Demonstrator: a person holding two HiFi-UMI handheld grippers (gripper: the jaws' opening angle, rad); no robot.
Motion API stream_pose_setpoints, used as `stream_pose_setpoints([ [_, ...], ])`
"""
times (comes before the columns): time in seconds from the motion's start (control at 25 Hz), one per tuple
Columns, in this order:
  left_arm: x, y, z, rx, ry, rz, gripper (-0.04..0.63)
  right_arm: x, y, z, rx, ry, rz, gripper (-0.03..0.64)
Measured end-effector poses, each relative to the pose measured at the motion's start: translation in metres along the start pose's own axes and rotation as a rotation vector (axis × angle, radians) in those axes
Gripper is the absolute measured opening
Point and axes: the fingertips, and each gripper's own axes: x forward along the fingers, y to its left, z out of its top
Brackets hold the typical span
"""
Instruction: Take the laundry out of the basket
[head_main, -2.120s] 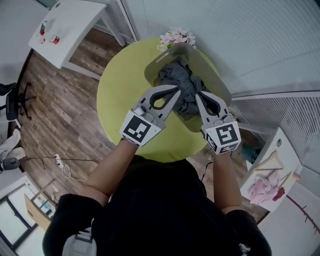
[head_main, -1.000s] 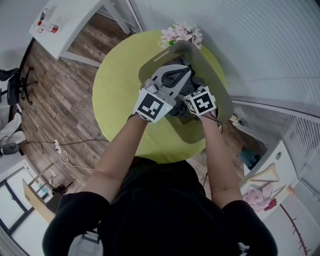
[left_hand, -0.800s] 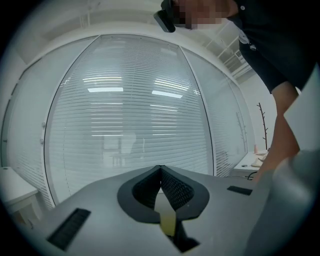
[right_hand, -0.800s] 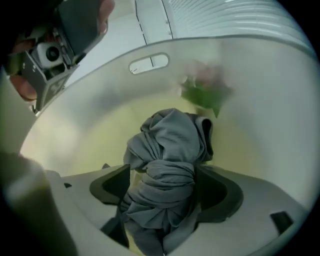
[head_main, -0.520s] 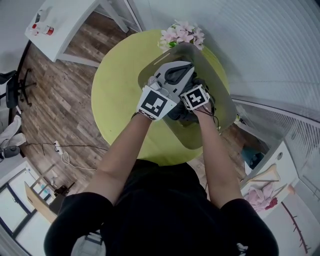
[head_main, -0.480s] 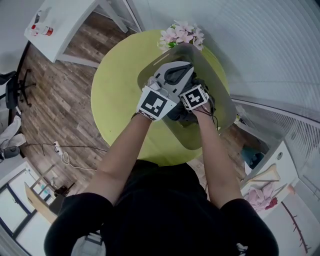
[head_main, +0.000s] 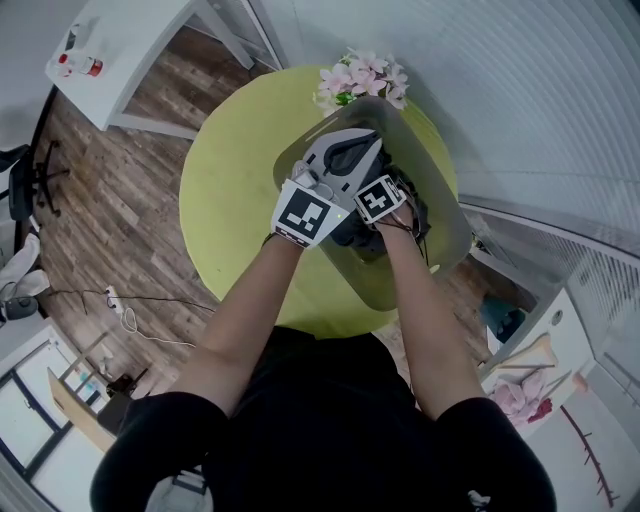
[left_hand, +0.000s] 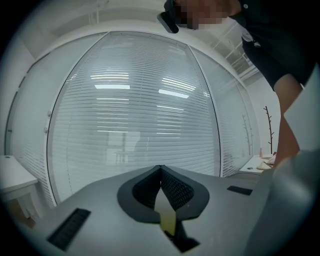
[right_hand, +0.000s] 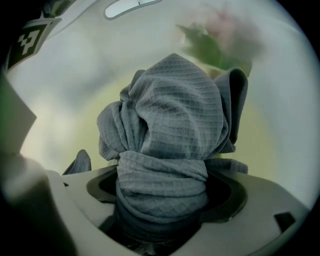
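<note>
Grey laundry (head_main: 409, 207) lies in the basket (head_main: 446, 216) at the far right of the green table (head_main: 230, 200), as the head view shows. In the left gripper view, my left tool (left_hand: 161, 172) is pressed together on nothing. In the right gripper view, my right tool (right_hand: 164, 192) has just been spreading wide, and the bunched waffle-weave laundry stands between its jaws, unpinched.

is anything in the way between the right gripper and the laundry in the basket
Nothing visible does. The grey cloth already bulges up between the jaws of the right gripper, which have just been opening and stand wide, not pressing it. The left gripper, shut and empty, hangs beside it over the basket, not in between.
</note>
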Motion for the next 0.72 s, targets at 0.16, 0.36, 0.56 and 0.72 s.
stream_pose_setpoints([
  [0.16, -0.005, 0.011, 0.002, -0.011, -0.013, 0.067, 0.009, 0.002, -0.001, 0.0, -0.015, -0.003, -0.014, 0.443],
  [0.36, -0.01, 0.014, 0.016, -0.05, -0.05, 0.097, 0.009, -0.011, 0.001, -0.001, 0.008, 0.006, 0.012, 0.377],
  [0.56, -0.021, 0.014, 0.04, -0.027, -0.067, 0.106, 0.009, -0.045, 0.01, 0.006, -0.03, 0.007, 0.037, 0.371],
  [0.72, -0.031, 0.013, 0.065, -0.027, -0.103, 0.104, 0.009, -0.083, 0.02, 0.014, -0.071, -0.007, 0.044, 0.371],
])
